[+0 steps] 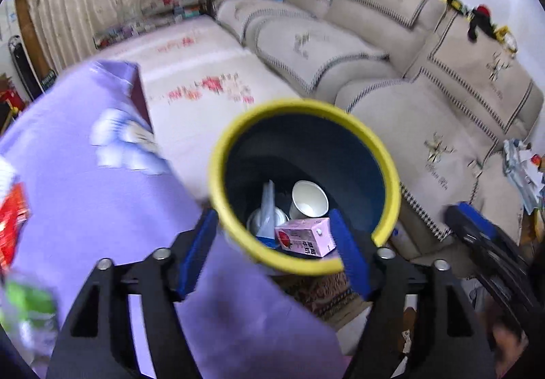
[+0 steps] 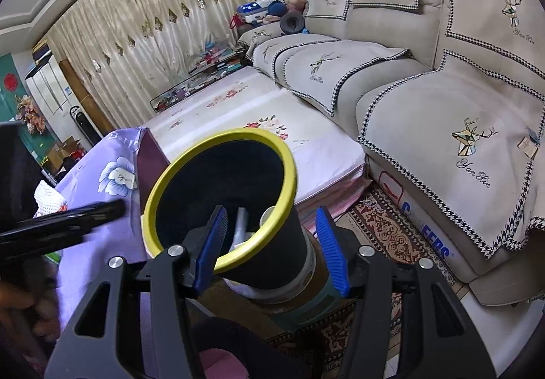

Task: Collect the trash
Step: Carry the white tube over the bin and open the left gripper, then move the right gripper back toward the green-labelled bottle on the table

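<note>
A dark blue bin with a yellow rim (image 1: 391,181) stands beside the purple-clothed table (image 1: 85,191). Inside it lie a pink milk carton (image 1: 305,237), a white paper cup (image 1: 308,200) and a clear plastic wrapper (image 1: 267,208). My left gripper (image 1: 274,251) is open and empty, just above the bin's near rim. The bin also shows in the right wrist view (image 2: 289,171). My right gripper (image 2: 270,244) is open and empty, its fingers either side of the bin's near edge. The left gripper's finger (image 2: 68,220) shows at the left there.
A beige sofa (image 2: 442,79) with deer-print covers runs along the right. A floral mattress (image 2: 272,126) lies behind the bin. A patterned rug (image 2: 385,232) covers the floor. A red packet (image 1: 12,222) and a green bottle (image 1: 30,314) sit on the table's left.
</note>
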`<state>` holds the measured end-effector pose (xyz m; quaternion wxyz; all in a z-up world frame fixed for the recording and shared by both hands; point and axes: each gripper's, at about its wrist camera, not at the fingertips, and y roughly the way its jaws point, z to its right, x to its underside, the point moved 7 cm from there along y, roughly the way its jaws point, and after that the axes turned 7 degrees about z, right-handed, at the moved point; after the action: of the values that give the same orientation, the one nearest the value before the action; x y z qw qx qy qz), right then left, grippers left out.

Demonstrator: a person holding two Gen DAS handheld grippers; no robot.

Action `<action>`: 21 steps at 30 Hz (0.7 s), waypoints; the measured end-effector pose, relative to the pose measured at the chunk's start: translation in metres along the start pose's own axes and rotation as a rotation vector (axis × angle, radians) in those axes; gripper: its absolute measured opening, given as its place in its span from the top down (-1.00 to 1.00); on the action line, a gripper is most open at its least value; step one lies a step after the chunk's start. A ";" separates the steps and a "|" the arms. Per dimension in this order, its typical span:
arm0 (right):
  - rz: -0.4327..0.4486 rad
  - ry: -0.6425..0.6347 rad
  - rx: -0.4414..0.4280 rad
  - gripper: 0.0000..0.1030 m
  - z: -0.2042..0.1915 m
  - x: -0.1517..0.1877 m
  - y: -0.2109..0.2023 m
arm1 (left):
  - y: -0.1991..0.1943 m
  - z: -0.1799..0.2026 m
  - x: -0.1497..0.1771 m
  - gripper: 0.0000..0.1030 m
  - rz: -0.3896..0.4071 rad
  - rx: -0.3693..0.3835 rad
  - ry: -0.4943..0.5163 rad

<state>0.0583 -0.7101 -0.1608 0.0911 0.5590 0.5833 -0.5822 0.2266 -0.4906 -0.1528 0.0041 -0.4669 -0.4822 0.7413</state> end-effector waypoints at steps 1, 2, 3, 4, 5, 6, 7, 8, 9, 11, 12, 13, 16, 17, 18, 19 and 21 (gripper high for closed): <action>-0.003 -0.006 -0.008 -0.01 -0.005 0.002 0.000 | -0.014 -0.003 0.000 -0.51 0.028 -0.005 0.001; -0.004 -0.010 -0.013 -0.01 -0.008 0.002 -0.001 | -0.036 -0.008 0.002 -0.54 0.071 -0.018 0.001; -0.006 -0.019 -0.023 -0.01 -0.015 0.004 -0.002 | -0.052 -0.013 0.004 -0.59 0.101 -0.026 -0.001; -0.008 -0.026 -0.030 -0.01 -0.020 0.005 -0.002 | -0.068 -0.018 0.007 -0.63 0.127 -0.034 -0.007; -0.010 -0.035 -0.039 -0.01 -0.026 0.006 -0.003 | -0.087 -0.026 0.012 -0.65 0.155 -0.041 -0.017; -0.011 -0.044 -0.049 -0.01 -0.032 0.007 -0.003 | -0.100 -0.032 0.016 -0.68 0.170 -0.046 -0.025; -0.013 -0.056 -0.061 -0.01 -0.040 0.008 -0.004 | -0.114 -0.038 0.019 -0.70 0.185 -0.054 -0.033; -0.013 -0.065 -0.071 -0.01 -0.049 0.009 -0.005 | -0.131 -0.048 0.027 -0.71 0.206 -0.069 -0.046; -0.013 -0.075 -0.082 -0.01 -0.056 0.010 -0.006 | -0.144 -0.056 0.031 -0.72 0.223 -0.086 -0.056; -0.015 -0.101 -0.109 -0.01 -0.074 0.012 -0.009 | -0.171 -0.075 0.043 -0.78 0.258 -0.134 -0.073; -0.016 -0.116 -0.125 -0.01 -0.084 0.014 -0.011 | -0.185 -0.086 0.050 -0.79 0.274 -0.165 -0.082; -0.017 -0.129 -0.136 -0.01 -0.093 0.015 -0.012 | -0.199 -0.095 0.057 -0.79 0.286 -0.189 -0.093; -0.020 -0.162 -0.172 -0.02 -0.119 0.019 -0.016 | -0.233 -0.124 0.077 -0.79 0.315 -0.236 -0.134; -0.023 -0.173 -0.191 -0.02 -0.130 0.021 -0.018 | -0.246 -0.136 0.085 -0.79 0.327 -0.257 -0.155; -0.025 -0.181 -0.205 -0.02 -0.138 0.023 -0.019 | -0.255 -0.144 0.091 -0.79 0.335 -0.273 -0.169; -0.028 -0.194 -0.225 -0.02 -0.149 0.026 -0.021 | -0.268 -0.155 0.100 -0.79 0.347 -0.299 -0.186; -0.032 -0.234 -0.260 -0.02 -0.174 0.032 -0.025 | -0.287 -0.172 0.116 -0.80 0.360 -0.340 -0.211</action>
<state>0.1232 -0.5488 -0.1178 0.2207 0.4617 0.6477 -0.5644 0.1540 -0.1620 -0.0434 -0.2566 -0.4594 -0.5066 0.6830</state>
